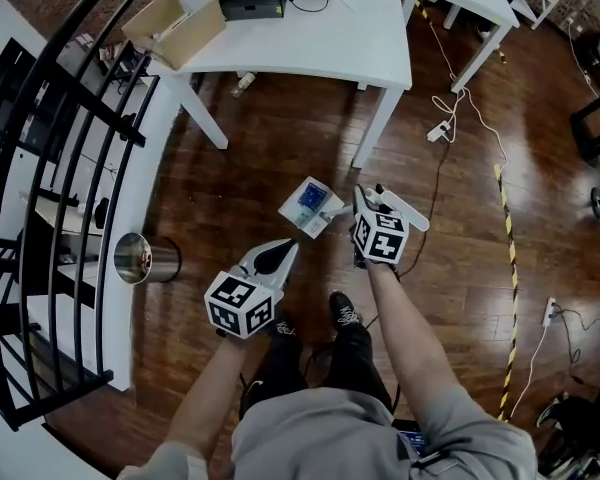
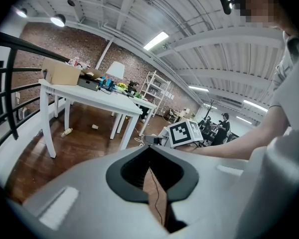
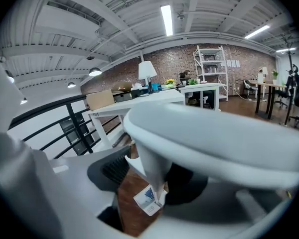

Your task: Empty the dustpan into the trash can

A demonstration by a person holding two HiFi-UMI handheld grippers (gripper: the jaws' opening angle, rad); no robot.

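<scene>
The dustpan (image 1: 308,204), likely light, stiff plastic, hangs tilted over mid-floor. Its handle, the best hold, sits clamped in the right gripper's (image 1: 368,200) part-open jaws. The left gripper's (image 1: 288,250) jaws are together, empty. The trash can (image 1: 145,258) stands by the floor's left edge.

**Dustpan loaded, trash can well off to the left**

The dustpan (image 1: 315,218) is white and long-stemmed. Its broad handle lies across the right claw (image 1: 372,200), and its thin stem drops between the jaws. Whether the pads press on it cannot be told. A blue-and-white packet (image 1: 308,198) lies on the pan, low over the wooden floor (image 1: 280,148). The trash can (image 1: 145,258) is a round, shiny steel one. It stands upright on the floor, mouth open.
</scene>
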